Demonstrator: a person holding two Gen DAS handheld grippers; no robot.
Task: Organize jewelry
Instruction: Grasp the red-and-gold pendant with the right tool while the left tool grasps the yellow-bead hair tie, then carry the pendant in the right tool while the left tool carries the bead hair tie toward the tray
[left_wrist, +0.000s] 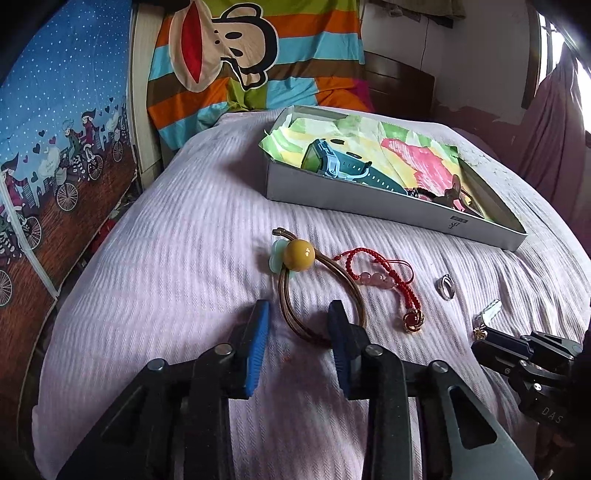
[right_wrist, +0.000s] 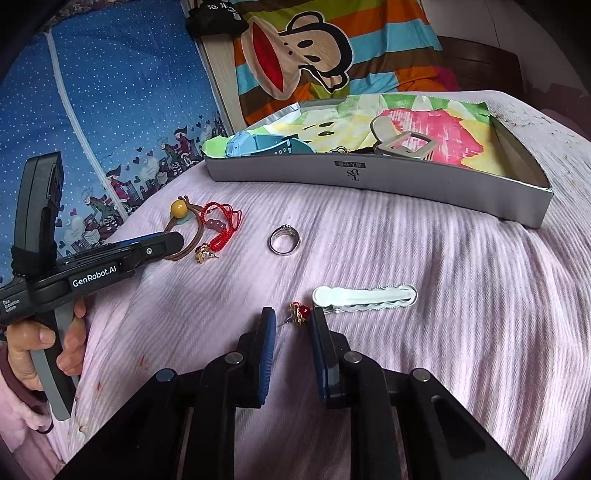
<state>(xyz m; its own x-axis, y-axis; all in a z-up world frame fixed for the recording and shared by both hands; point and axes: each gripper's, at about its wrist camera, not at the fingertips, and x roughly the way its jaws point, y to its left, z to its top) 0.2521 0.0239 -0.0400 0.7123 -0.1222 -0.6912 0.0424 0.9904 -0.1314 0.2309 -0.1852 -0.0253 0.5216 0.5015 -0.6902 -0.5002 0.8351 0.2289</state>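
Lavender bedspread (left_wrist: 166, 258) carries loose jewelry before a grey box (left_wrist: 369, 201). We find the left gripper (left_wrist: 299, 314) fingers straddling the brown hair tie (left_wrist: 317, 295), unpinched, and the right gripper (right_wrist: 293, 321) fingers flanking a red earring (right_wrist: 298, 313), not gripping.

Wrist views, angled down, sharing box (left_wrist: 388, 206)

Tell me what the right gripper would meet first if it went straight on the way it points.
Most likely the small red-and-gold earring lying just ahead between the right gripper fingertips. The silver hair clip lies just to its right; depth is uncertain.
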